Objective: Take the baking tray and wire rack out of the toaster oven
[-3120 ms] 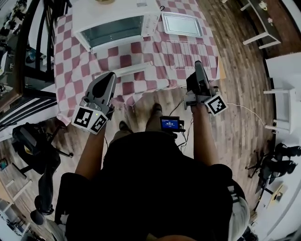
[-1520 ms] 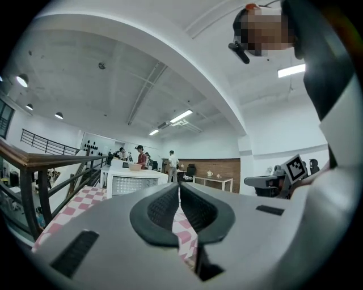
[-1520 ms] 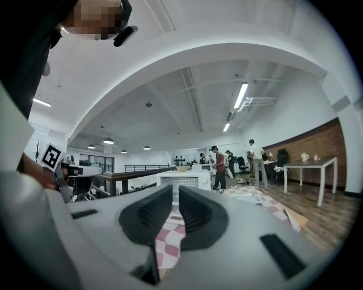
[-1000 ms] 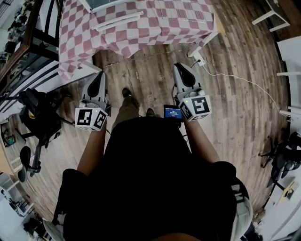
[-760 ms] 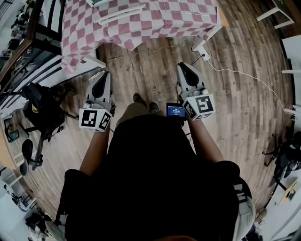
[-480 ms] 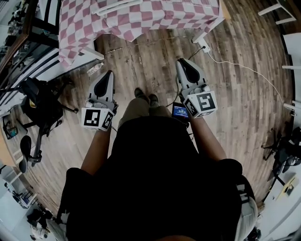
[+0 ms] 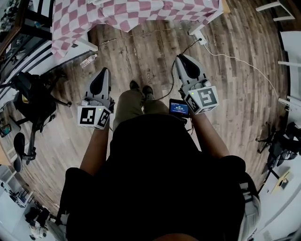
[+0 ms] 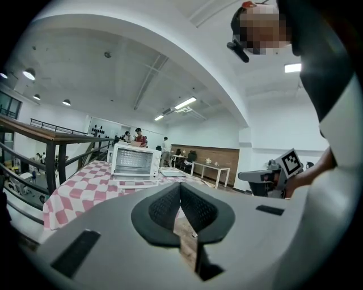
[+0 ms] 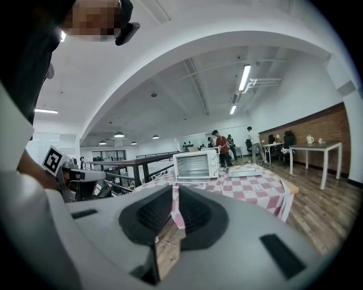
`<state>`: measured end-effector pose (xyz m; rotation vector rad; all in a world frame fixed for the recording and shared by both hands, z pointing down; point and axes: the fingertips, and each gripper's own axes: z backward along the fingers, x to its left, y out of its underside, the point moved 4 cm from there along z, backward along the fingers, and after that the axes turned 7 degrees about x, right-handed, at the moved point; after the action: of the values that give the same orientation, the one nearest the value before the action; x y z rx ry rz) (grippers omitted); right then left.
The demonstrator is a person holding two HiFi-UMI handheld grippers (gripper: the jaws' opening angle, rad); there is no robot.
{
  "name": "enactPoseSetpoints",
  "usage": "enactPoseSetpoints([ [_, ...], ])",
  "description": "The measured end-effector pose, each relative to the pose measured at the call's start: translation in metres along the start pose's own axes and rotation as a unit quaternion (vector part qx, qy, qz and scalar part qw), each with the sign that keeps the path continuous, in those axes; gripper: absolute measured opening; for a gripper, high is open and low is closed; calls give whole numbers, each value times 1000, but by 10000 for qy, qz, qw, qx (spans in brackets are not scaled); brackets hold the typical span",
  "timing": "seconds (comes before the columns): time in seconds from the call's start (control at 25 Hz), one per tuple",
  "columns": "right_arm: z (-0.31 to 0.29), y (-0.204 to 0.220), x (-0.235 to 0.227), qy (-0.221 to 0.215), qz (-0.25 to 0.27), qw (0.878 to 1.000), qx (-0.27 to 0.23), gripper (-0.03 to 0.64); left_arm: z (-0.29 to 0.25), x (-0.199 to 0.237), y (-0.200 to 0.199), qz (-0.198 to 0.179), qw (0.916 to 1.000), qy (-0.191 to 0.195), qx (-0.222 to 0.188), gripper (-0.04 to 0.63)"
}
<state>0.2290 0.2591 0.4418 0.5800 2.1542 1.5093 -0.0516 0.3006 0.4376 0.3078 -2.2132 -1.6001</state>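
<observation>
Both grippers hang over the wood floor [image 7: 244, 94], well apart from the checked table [image 7: 141, 12].
The left gripper [image 7: 104, 71] seems clenched at the tips, while the right gripper [image 7: 181, 58] stands a slit apart (nothing between either pair). The toaster oven [image 9: 195, 165] sits on the table, with the baking tray [image 9: 248, 169] just beside it. The wire rack is too small to make out.

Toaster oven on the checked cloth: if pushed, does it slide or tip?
Likely slides, not tips: the toaster oven looks boxy, wider than tall. It stands on a draped tablecloth, so the cloth may well bunch or drag along. Probably stiff and fairly heavy.
</observation>
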Motion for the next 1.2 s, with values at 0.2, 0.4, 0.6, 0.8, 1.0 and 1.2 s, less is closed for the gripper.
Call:
enactPoseSetpoints([
  [0.2,-5,-5,7,-11,43,10000,-33,37,6,2,6,0,10000,83,-2,-11],
  [0.4,-1,-9,10,-42,11,10000,-69,37,8,0,-4,-115,9998,57,-154,-11],
  [0.6,2,-16,14,-8,77,9997,-221,32,10,-6,-17,-243,9992,131,-296,-11],
  [0.8,7,-20,11,15,136,9993,-341,31,13,-12,-22,-298,9987,135,-383,-11],
  [1.0,15,-21,0,103,14,9991,-420,31,12,-17,-26,-312,9988,106,-360,-11],
  [1.2,13,-16,-7,99,-68,9991,-397,31,9,-15,-30,-288,9990,34,-330,-11],
])
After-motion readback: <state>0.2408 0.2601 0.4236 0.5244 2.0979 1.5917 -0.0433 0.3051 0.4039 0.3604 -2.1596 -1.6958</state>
